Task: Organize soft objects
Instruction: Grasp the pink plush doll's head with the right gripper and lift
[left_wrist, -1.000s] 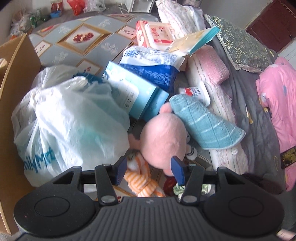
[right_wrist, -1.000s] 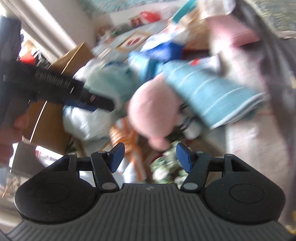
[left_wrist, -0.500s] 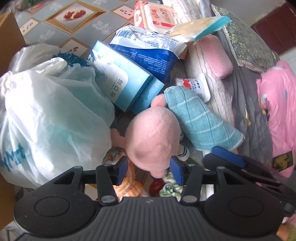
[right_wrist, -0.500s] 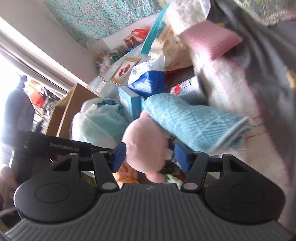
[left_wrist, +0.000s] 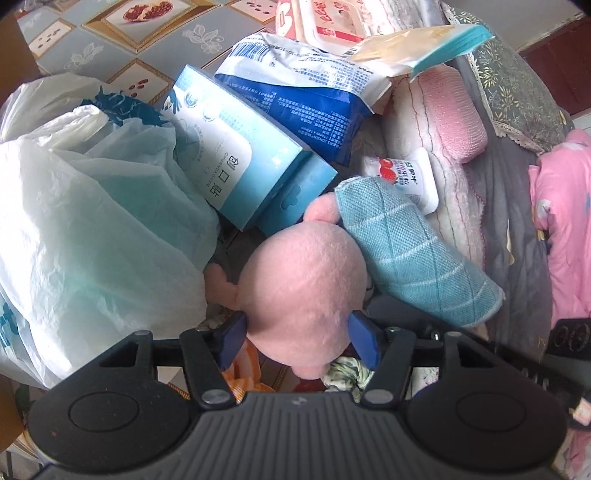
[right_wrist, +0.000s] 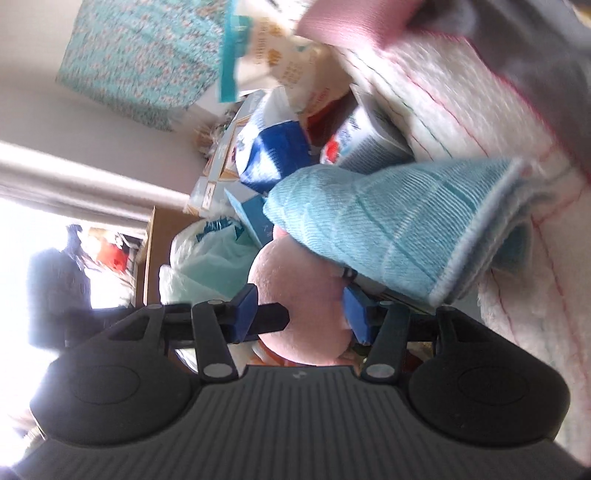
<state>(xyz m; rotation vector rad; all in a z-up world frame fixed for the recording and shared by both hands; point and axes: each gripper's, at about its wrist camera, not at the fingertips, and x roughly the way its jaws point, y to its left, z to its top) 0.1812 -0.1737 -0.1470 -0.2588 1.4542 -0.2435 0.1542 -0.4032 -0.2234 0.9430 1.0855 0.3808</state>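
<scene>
A floor of grey-blue patterned tiles with framed pomegranate pictures (left_wrist: 144, 22) fills the upper left of the left wrist view, lit by soft daylight. At the right edge stands a dark reddish-brown wooden door or cabinet (left_wrist: 554, 70). In the tilted right wrist view, a plain cream wall (right_wrist: 92, 114) carries a hanging turquoise cloth with small floral print (right_wrist: 147, 55). Below it, a pale beam or door frame (right_wrist: 74, 173) borders a very bright, overexposed opening (right_wrist: 22, 258). A brown board panel (right_wrist: 159, 254) stands just beside that opening. A dark-clothed person (right_wrist: 59, 288) stands against the glare.
</scene>
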